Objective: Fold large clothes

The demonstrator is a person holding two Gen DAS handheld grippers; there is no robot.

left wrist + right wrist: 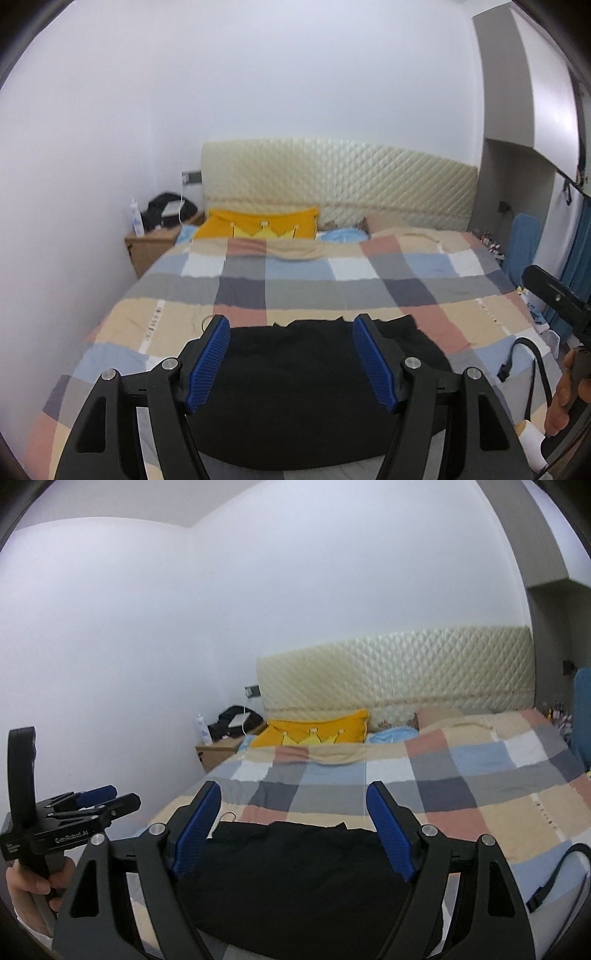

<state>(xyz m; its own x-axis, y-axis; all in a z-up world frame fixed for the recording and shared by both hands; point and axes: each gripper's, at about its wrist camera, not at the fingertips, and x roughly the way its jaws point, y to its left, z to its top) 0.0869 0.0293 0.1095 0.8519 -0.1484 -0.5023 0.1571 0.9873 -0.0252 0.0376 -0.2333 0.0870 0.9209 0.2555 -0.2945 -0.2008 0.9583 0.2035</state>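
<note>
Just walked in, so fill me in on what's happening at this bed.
A person holds a two-finger gripper in each hand over a black garment that lies on the checked bedspread near the foot of the bed. The left gripper and right gripper are both open and hold nothing. The garment looks partly gathered; whether folding has begun cannot be told.

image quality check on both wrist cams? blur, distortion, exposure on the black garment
Left wrist: strong fisheye bending, dark vignette corners; soft all over, headboard and quilt smeared; black garment is a flat mass without fold detail; left claw sharpest. Right wrist: same barrel warp, wall evenly lit without glare; garment equally crushed; right claw crisp, pillow soft.
</note>
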